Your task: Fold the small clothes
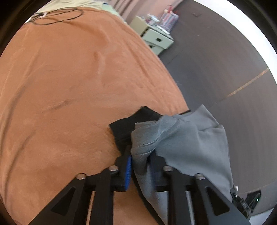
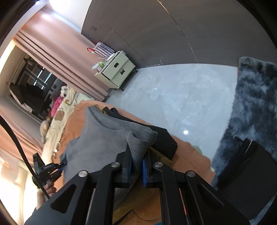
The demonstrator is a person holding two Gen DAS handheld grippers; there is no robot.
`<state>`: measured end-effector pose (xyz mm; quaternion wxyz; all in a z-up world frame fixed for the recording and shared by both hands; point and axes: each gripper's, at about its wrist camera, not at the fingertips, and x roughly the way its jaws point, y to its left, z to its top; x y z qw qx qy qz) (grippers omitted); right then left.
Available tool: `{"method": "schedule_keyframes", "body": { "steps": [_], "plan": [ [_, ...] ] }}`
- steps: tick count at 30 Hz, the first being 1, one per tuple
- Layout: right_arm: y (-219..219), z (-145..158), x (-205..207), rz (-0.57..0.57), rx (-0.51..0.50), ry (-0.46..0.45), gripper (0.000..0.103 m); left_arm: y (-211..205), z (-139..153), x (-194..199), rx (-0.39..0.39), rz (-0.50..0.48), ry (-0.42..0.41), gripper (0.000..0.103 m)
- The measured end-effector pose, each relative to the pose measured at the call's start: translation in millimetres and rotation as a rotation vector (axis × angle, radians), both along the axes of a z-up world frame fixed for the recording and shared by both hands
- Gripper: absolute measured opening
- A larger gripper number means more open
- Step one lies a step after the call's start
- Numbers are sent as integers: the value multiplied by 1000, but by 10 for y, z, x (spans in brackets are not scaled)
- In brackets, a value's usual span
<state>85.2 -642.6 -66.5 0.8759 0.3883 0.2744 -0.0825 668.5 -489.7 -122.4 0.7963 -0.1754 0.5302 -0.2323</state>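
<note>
A small grey garment hangs bunched over the right edge of the orange bedspread. My left gripper is shut on a hemmed fold of it, cloth pinched between the blue pads. Under the grey cloth a black garment lies flat on the bed. In the right wrist view the same grey garment is lifted and stretched, and my right gripper is shut on its thick folded edge. The black garment lies just behind it. The left gripper shows at the far left, held by a hand.
A black cable loops at the bed's far end. A pale drawer cabinet with bags stands by the dark wall. Pink curtains hang behind. A dark fluffy rug covers the grey floor beside the bed.
</note>
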Motion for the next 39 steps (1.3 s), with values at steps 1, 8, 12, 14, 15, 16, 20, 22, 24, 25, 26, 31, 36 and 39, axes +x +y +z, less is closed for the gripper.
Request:
{"method": "schedule_keyframes", "body": {
  "steps": [1,8,12,14,15,16,20,22,24,25,26,31,36,39],
  "plan": [
    [2,26,3,0,-8,-2,9,40,17,-4,13,18,-2,46],
    [97,304,-182,-46,-125,-42,46,234,238,-88,43,8,-50,57],
    [294,441,-250,17,-162,-95,46,187,494,-204,74,11,-134,57],
    [455,490,-233,58,-210,-86,46,134,584,-249,80,0,-169,57],
    [528,504,-218,78,-230,-83,46,88,630,-275,82,-17,-187,57],
    [610,517,-195,98,-252,-79,46,28,660,-297,84,-45,-198,57],
    [876,516,-41,168,-336,-57,46,-186,673,-342,105,-116,-220,57],
    [938,485,45,196,-355,-45,46,-277,630,-330,97,-137,-216,57],
    [922,444,175,188,-381,-13,46,-366,566,-279,116,-152,-214,57],
    [882,442,206,178,-386,1,46,-383,552,-256,123,-155,-213,57],
    [852,411,254,167,-387,17,46,-417,519,-220,126,-161,-207,57],
    [766,311,452,136,-368,56,46,-575,320,-23,182,-177,-193,56],
    [827,243,569,130,-382,89,44,-659,68,151,234,-194,-157,56],
    [863,333,594,129,-384,96,43,-674,40,157,257,-207,-151,56]
  ]
}}
